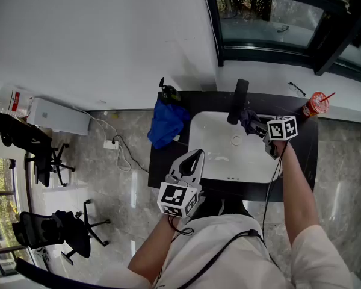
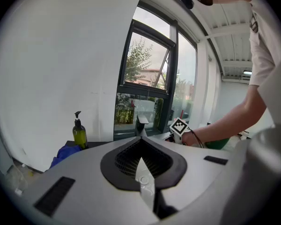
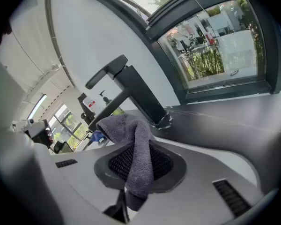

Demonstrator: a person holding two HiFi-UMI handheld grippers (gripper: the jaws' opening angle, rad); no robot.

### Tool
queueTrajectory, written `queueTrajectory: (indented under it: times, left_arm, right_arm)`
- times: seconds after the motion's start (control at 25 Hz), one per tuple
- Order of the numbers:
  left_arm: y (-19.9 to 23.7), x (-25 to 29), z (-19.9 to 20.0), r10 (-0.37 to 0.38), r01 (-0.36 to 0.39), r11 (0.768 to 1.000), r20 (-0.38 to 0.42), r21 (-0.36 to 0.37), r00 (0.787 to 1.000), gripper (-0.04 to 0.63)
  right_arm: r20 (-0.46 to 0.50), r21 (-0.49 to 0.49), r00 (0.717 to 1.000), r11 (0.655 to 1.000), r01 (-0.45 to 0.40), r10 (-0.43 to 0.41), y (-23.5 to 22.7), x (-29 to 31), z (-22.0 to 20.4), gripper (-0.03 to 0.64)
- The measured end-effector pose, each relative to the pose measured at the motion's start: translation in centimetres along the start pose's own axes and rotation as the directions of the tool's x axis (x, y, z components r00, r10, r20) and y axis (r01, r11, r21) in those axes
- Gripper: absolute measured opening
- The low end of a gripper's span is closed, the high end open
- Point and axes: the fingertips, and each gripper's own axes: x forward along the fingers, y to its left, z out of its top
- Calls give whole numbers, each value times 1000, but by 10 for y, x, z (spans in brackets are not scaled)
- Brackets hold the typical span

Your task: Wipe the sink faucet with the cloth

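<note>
A black faucet (image 1: 238,101) stands at the back of the white sink (image 1: 216,155), set in a black counter. My right gripper (image 1: 260,129) is just right of the faucet, shut on a dark grey cloth (image 1: 250,121). In the right gripper view the cloth (image 3: 138,153) drapes over the jaws of my right gripper (image 3: 131,172), with its top close to the faucet (image 3: 131,90); contact is unclear. My left gripper (image 1: 195,156) hovers over the sink's front left rim, shut with nothing in it. In the left gripper view, my left gripper (image 2: 142,162) points toward the distant faucet (image 2: 141,123).
A blue cloth (image 1: 166,123) and a green soap bottle (image 1: 168,93) lie on the counter's left end. A red cup with a straw (image 1: 316,104) and glasses (image 1: 296,89) are at the back right. Office chairs (image 1: 60,230) stand on the floor at left.
</note>
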Motion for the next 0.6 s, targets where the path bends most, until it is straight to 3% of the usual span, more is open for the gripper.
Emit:
queueTrajectory:
  times: [0.16,0.4,0.6]
  left_arm:
    - [7,-4,-1,25,-25,1000,-7,-5,1000,-8]
    - [14,-5,-1,45,-45,999,-8,-9,999,-8]
    - [11,-2,-1,35,-35,999,-5,-8,999,-8]
  right_arm:
    - [-37,-22,999,1000,5,-6,2,16,6,57]
    - [85,-51,978,981,-185,189,36,16,32,57]
    - [71,-110,959,958,-266,274,55,4,35,57]
